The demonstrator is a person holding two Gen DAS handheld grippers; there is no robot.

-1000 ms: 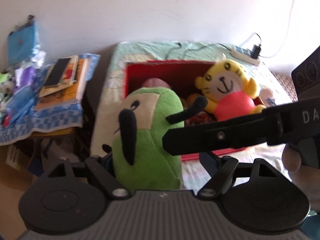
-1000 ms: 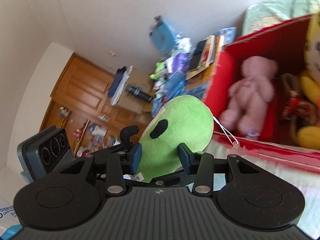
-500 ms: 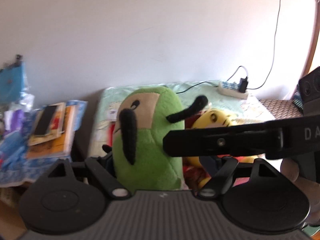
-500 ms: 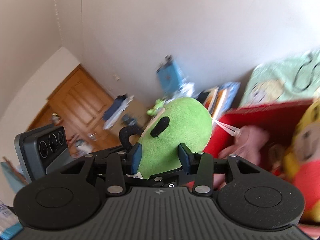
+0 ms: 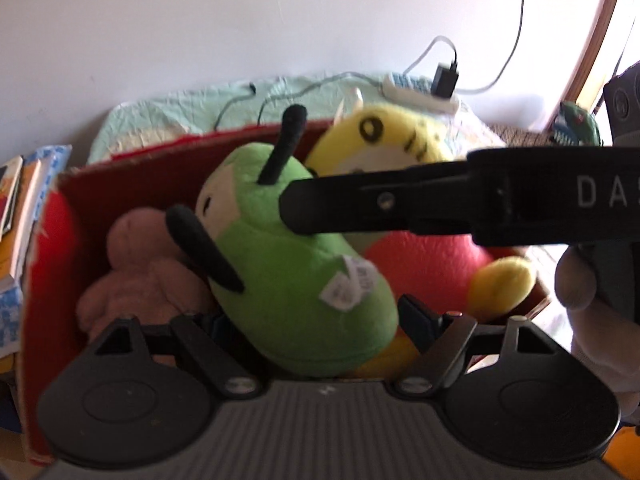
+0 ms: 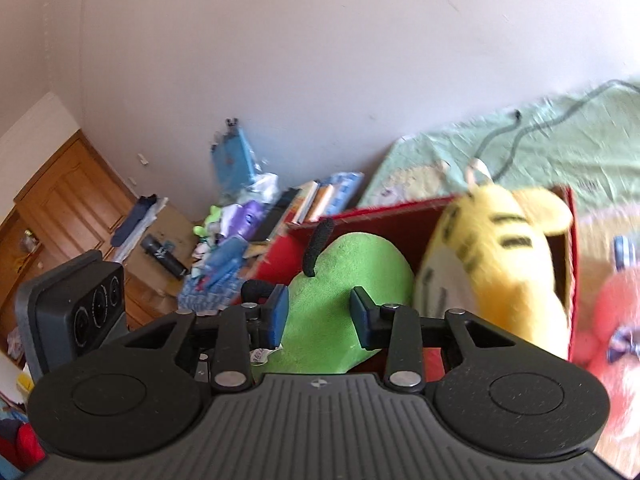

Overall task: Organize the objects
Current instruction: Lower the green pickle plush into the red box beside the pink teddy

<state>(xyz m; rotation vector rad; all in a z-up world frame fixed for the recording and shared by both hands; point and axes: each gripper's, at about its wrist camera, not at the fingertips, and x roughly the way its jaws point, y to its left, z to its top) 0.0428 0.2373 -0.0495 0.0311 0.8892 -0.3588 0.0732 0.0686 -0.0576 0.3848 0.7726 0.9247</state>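
A green plush [image 5: 288, 264] with black antennae lies tilted inside the red box [image 5: 52, 240], between a pink teddy [image 5: 136, 264] and a yellow tiger plush [image 5: 384, 136]. My right gripper [image 6: 320, 316] is shut on the green plush [image 6: 352, 272]; one of its black fingers [image 5: 380, 204] reaches in from the right and presses the toy's upper side. The fingers of my left gripper [image 5: 316, 320] are spread wide on either side of the toy's base, open. A gloved hand [image 5: 580, 280] holds the right gripper.
The box [image 6: 280, 252] sits on a pale green quilt [image 5: 168, 112] with a power strip and charger [image 5: 424, 92] behind it. Books [image 5: 16, 208] and a cluttered pile [image 6: 240, 232] lie left of the box. A pink-red plush [image 6: 616, 312] lies outside the box's right wall.
The green plush, held upright above the box before, has come down into it and tipped over against the teddy and tiger. Both grippers moved forward and down with it.
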